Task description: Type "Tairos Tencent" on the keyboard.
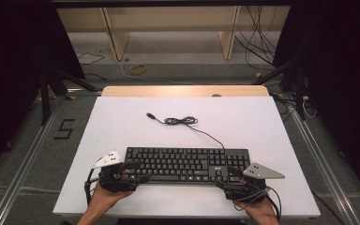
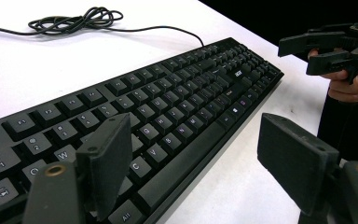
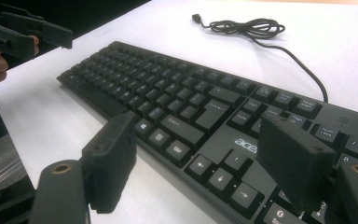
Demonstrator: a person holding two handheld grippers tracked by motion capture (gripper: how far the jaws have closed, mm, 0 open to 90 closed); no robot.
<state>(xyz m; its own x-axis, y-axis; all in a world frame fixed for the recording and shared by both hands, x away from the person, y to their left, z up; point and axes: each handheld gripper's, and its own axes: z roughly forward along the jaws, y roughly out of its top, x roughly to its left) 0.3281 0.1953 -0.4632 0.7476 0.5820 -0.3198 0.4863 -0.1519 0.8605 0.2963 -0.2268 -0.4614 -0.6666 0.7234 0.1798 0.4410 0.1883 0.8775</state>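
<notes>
Here, black keyboard (image 1: pixel 187 164) flat in the middle of the white table (image 1: pixel 122 126), left gripper (image 1: pixel 133 172) at its left end, jaws wide, right gripper (image 1: pixel 227 178) at its right end, jaws wide, both holding nothing.

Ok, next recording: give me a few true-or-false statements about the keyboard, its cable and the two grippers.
1. The flat black plastic keyboard lies on the white table. True.
2. Its thin black cable is plugged into a laptop. False: the plug lies loose on the table, the cable partly coiled.
3. The left gripper is clamped on the keyboard. False: its jaws stand open at the keyboard's left end.
4. The right gripper is open at the keyboard's right end. True.
</notes>
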